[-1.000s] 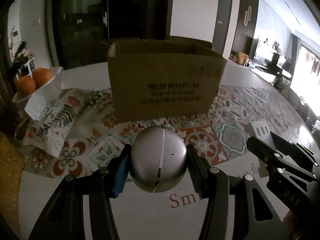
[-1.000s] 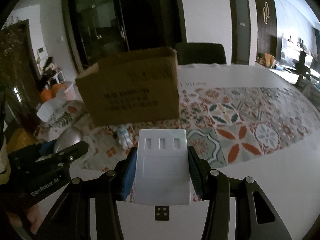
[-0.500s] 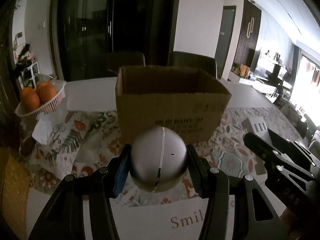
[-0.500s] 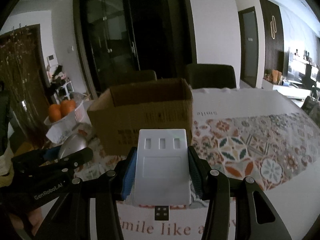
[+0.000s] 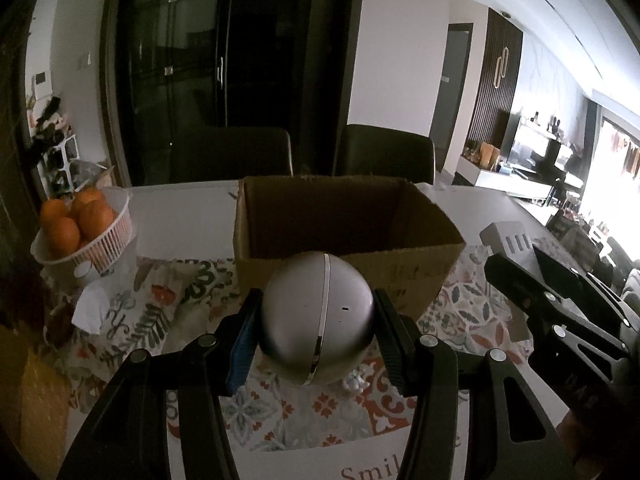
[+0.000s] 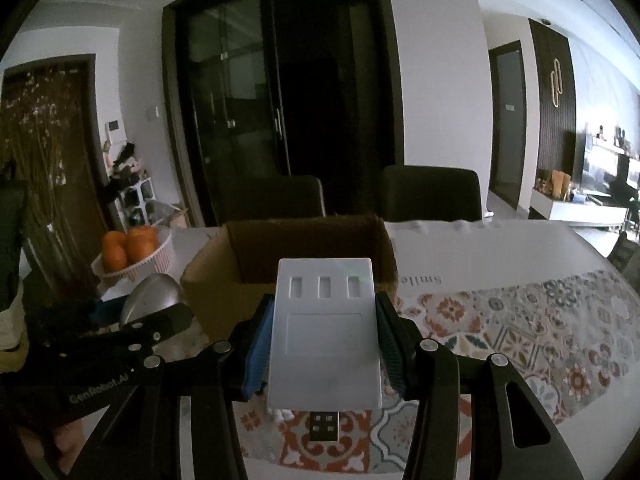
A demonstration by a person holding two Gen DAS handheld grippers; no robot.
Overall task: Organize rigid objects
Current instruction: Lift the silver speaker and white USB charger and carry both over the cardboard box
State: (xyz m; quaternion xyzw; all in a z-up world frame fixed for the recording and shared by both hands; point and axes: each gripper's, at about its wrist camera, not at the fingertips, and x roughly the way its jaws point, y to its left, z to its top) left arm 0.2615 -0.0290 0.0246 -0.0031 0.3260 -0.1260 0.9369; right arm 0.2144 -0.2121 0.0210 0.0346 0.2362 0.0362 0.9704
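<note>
The left hand-held gripper [image 5: 318, 326] clamps a silver ball-shaped device [image 5: 318, 316] between its pads, held above the desk [image 5: 184, 190] just near of an open cardboard box [image 5: 344, 224]. To its right, the right hand-held gripper [image 6: 324, 344] grips a white USB hub [image 6: 325, 330], also near the box. A basket of oranges [image 5: 80, 224] sits far left.

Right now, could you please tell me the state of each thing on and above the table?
Left tool: shut on the silver ball, held above the table.
Right tool: shut on the white USB device, plug toward the camera.
Cardboard box: open-topped, upright, no contents visible.
White basket: upright, holding oranges.
</note>
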